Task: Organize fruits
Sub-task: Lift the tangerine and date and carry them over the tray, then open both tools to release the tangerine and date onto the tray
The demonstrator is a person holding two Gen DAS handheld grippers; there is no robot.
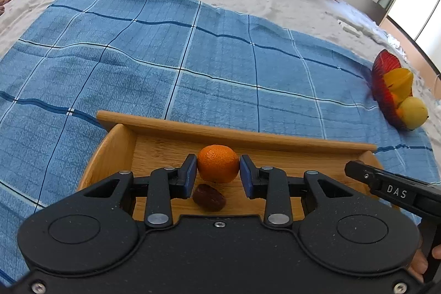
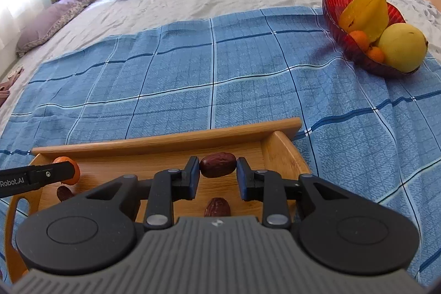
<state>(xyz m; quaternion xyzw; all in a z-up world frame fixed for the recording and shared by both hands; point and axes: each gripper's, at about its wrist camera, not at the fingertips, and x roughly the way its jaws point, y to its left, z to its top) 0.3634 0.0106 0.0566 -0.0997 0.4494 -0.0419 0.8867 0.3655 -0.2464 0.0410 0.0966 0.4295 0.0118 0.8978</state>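
Right tool (image 2: 217, 174) grips date (image 2: 217, 168) crosswise (long axis sideways).

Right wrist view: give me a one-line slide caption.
Right tongs gripping a red date over the wooden tray, red fruit bowl waiting on the blue checked cloth.

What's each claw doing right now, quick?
Left claw: closed on a small orange over the wooden tray.
Right claw: closed on a red date.
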